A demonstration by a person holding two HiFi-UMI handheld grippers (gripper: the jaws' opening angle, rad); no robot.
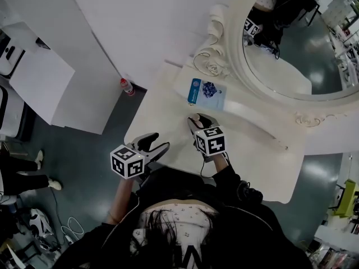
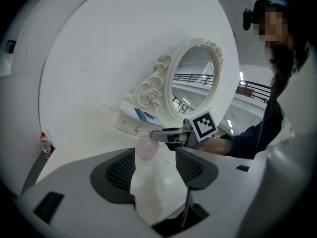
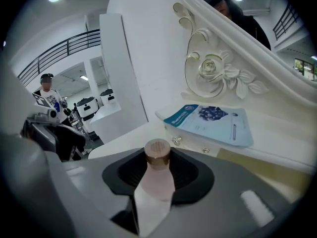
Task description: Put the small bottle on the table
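1. Right hand-held gripper (image 1: 198,120) hangs over the middle of the bench. Its jaws are closed on the small pale-pink bottle (image 3: 156,182), which has a round bronze cap. The bottle lies lengthwise between the pads, with its cap pointing forward past them. Whether it touches the bench surface cannot be told.
2. Left hand-held gripper (image 2: 156,172) sits near the bench's front edge, apart from the right one. Its jaws stand wide apart with nothing gripped. The pink bottle shows only beyond them, in the other gripper.
3. The glossy white bench (image 1: 168,108) lies under both grippers.
4. A large oval mirror (image 1: 280,66) in a cream carved frame with a rose ornament stands at the back right of the bench.
5. A flat blue-and-white packet (image 1: 206,92) lies on the raised ledge at the mirror's foot, just ahead of the right gripper.
6. A small clear bottle with a red cap (image 1: 127,86) stands just beyond the bench's far left corner, by the white wall (image 1: 123,21).
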